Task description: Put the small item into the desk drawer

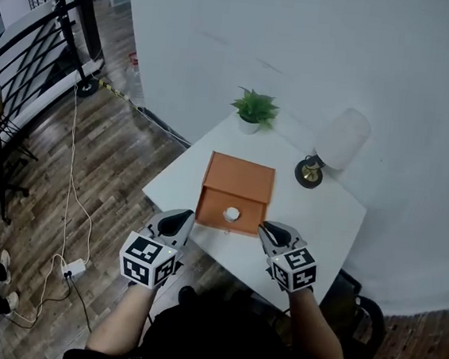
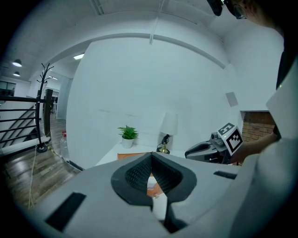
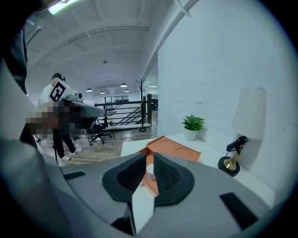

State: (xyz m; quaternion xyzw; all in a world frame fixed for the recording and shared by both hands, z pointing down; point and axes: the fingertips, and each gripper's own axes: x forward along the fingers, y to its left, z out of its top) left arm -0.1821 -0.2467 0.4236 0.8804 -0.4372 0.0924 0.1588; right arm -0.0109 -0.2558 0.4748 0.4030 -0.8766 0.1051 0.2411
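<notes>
Left tool (image 1: pixel 190 214) closed, right tool (image 1: pixel 261 229) slightly apart, both empty. Recommend squarely clamping the apparent white round knob (image 1: pixel 231 214), at 10 o'clock, on orange wooden drawer (image 1: pixel 238 183).

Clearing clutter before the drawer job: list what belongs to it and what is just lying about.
Job: orange wooden drawer box with white round knob; left gripper; right gripper. The small item isn't visible.
Lying about: green potted plant; white-shaded lamp with black-and-brass base.
</notes>
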